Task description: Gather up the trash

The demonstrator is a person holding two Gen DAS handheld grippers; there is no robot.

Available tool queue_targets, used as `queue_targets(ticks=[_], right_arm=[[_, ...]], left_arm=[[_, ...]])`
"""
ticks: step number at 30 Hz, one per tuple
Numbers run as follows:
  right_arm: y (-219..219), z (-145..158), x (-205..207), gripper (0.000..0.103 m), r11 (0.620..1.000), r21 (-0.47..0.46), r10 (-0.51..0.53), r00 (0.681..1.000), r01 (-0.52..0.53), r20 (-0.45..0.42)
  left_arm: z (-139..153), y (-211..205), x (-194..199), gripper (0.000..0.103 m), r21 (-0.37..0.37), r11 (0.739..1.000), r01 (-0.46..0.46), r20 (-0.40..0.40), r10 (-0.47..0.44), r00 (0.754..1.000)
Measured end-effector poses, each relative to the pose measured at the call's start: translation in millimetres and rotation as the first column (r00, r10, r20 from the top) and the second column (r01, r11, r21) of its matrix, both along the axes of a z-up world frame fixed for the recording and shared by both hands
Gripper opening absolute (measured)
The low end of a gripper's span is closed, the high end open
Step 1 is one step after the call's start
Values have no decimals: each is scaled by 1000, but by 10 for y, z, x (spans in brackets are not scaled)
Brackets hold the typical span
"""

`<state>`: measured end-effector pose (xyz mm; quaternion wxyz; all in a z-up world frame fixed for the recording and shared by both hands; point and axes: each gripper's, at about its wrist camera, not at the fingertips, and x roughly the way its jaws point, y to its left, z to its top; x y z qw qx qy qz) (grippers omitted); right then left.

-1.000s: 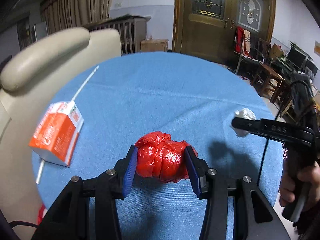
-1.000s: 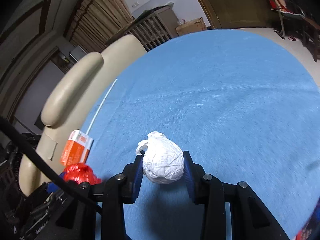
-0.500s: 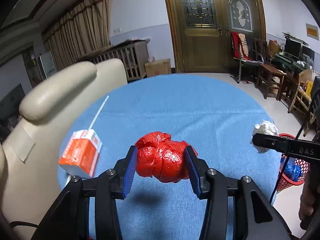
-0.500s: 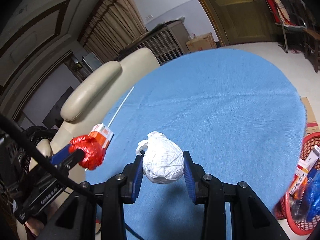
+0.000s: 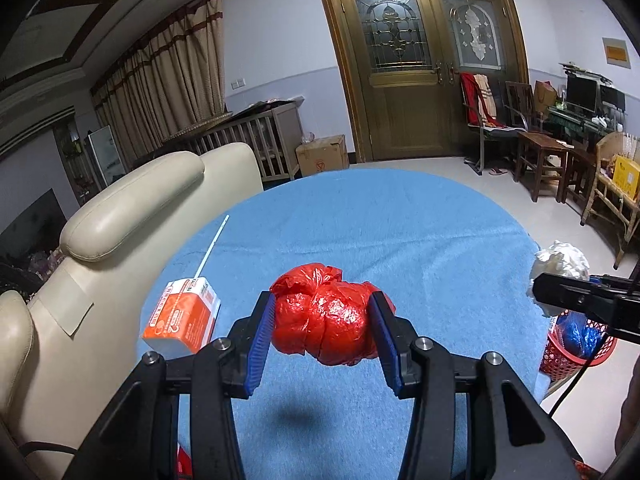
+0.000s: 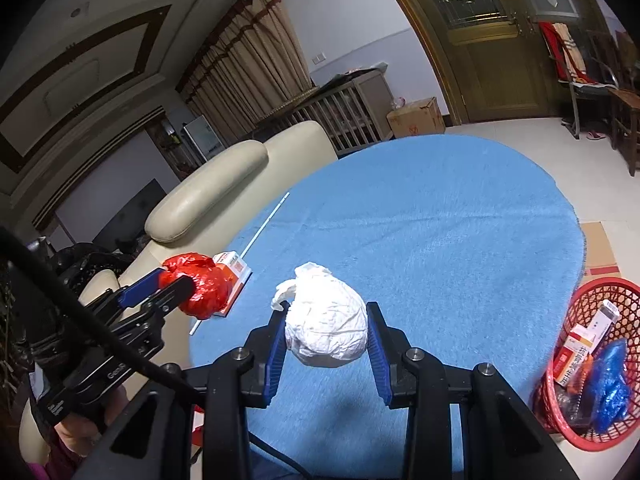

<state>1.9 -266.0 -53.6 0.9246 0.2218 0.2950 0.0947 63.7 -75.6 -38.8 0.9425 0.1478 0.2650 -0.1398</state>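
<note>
Your left gripper (image 5: 323, 330) had its blue fingers (image 5: 262, 340) clamped on the red plastic bag wad (image 5: 326, 318), squeezed from both sides and clear of the tabletop (image 5: 400, 232); a shadow sat on the blue cloth beneath it. Your right gripper (image 6: 326, 340) was likewise clenched on the white crumpled paper ball (image 6: 328, 330), also lifted off the cloth. Both loads were pinched across their widest part, probably so that soft, springy trash would not slip during the carry.

Outward from the left fingers: an orange-and-white carton (image 5: 182, 320) lay on the tabletop just beside them, with a thin white stick (image 5: 212, 246) running away behind it. Both looked like trash yet to be picked up.

The right wrist view gave what the left barely did: the red mesh basket (image 6: 596, 296) on the floor off the tabletop's right edge, already holding a small box and blue plastic. The likely drop point. From the left wrist only a sliver of the basket showed, past the right gripper. The left wrist view alone showed the carton's full face.
</note>
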Motion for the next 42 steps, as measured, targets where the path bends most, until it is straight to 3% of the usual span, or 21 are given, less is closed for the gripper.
queue_targets(ticks=[17, 42], right_arm=[[-74, 71, -239, 39, 1000, -11, -16, 999, 16, 43], [-298, 40, -501, 40, 997, 30, -71, 996, 70, 45]], left_arm=[[79, -137, -192, 49, 46, 999, -3, 44, 1, 999], [72, -405, -322, 49, 96, 993, 64, 39, -68, 997]])
